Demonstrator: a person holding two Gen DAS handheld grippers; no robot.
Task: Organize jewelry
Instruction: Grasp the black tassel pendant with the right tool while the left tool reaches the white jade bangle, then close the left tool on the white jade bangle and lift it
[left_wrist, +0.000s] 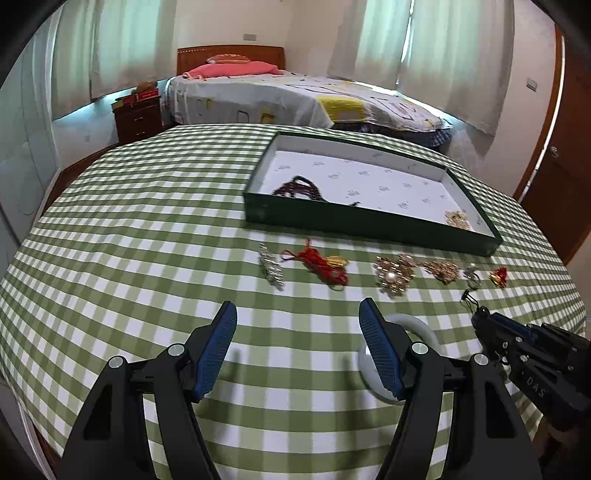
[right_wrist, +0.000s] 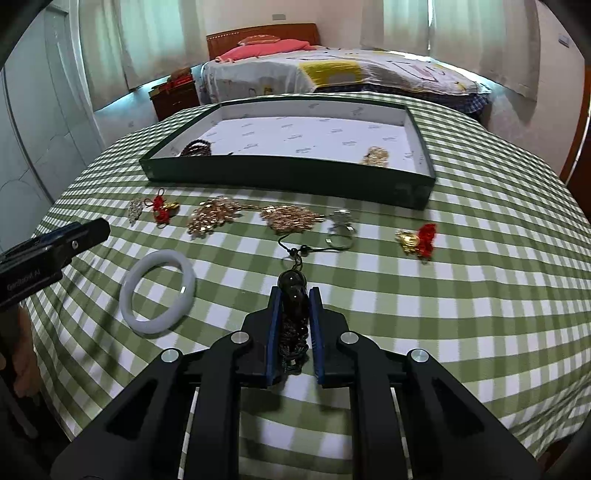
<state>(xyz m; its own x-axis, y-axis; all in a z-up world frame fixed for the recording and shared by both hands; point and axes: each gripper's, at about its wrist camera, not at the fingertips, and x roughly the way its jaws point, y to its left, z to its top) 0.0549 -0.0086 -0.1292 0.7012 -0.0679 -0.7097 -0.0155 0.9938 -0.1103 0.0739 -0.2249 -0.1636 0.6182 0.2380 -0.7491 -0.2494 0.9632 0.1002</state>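
1. Jewelry lies on a table covered in a green-and-white checked cloth (right_wrist: 461, 295), with a bed in the background of both views.
2. At the upper centre of the right wrist view sits a shallow dark green tray (right_wrist: 288, 173) with a white patterned lining.
3. Inside the tray, a dark beaded strand (right_wrist: 197, 148) rests in the near left corner, and a gold piece (right_wrist: 375, 157) rests close to the near right corner. The remaining lining is bare.
4. In front of the tray, across the middle of that view, loose pieces lie in a row on the cloth: a silver brooch (right_wrist: 135, 210), a red knotted charm (right_wrist: 162, 208), two gold filigree pieces (right_wrist: 214, 218) (right_wrist: 291, 218), a silver ring (right_wrist: 341, 230), and a red-and-gold charm (right_wrist: 417, 238) at the right end.
5. A white bangle (right_wrist: 157, 291) lies flat at the left, nearer the camera than the row.
6. The right gripper (right_wrist: 295, 295), at lower centre, is pinching a dark bead pendant (right_wrist: 293, 291), whose thin cord (right_wrist: 295, 251) trails forward onto the cloth toward the ring.
7. The left gripper (left_wrist: 297, 314), at the bottom of the left wrist view, is spread wide and holds nothing; the bangle (left_wrist: 413, 325) shows partly behind its right finger.
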